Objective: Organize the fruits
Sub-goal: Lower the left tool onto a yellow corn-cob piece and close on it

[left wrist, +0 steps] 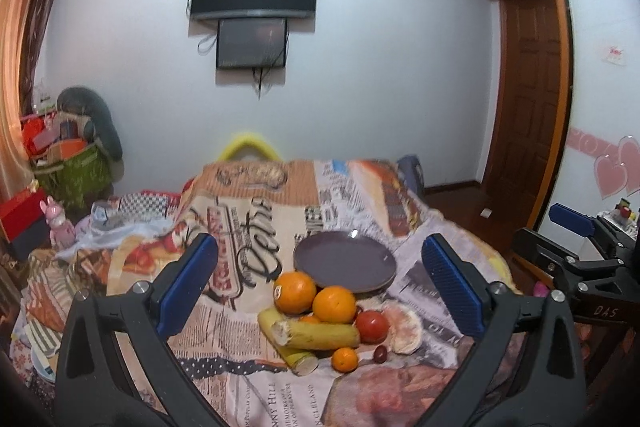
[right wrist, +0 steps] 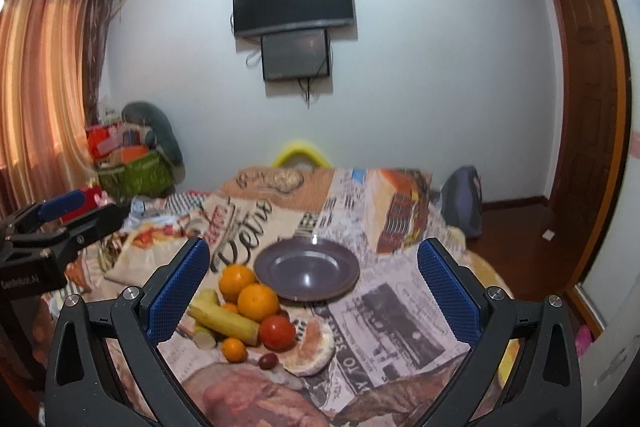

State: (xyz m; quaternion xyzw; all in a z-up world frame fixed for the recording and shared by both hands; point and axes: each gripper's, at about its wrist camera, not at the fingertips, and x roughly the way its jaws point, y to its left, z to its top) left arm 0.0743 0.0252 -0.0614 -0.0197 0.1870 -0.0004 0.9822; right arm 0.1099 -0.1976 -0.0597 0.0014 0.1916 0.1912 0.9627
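A pile of fruit lies on a table with a newspaper-print cloth [left wrist: 256, 227]: two oranges [left wrist: 295, 291] [right wrist: 257, 301], yellow-green cane pieces [left wrist: 316, 334] [right wrist: 224, 321], a red tomato [left wrist: 372, 326] [right wrist: 277, 332], a small mandarin [left wrist: 345, 359] [right wrist: 234, 350], a dark grape [left wrist: 380, 353] [right wrist: 268, 360] and a peeled pomelo piece [left wrist: 405, 326] [right wrist: 313, 345]. An empty purple plate [left wrist: 345, 260] [right wrist: 307, 269] sits just behind them. My left gripper [left wrist: 320, 287] is open above the fruit. My right gripper [right wrist: 314, 291] is open, also over the fruit and plate. Both are empty.
The right gripper shows at the right edge of the left wrist view [left wrist: 576, 239]; the left gripper shows at the left edge of the right wrist view [right wrist: 52, 227]. A yellow chair back [left wrist: 250, 147] stands behind the table. Clutter and bags [left wrist: 72, 155] are at left, a backpack [right wrist: 464, 199] and a wooden door [left wrist: 528, 87] at right.
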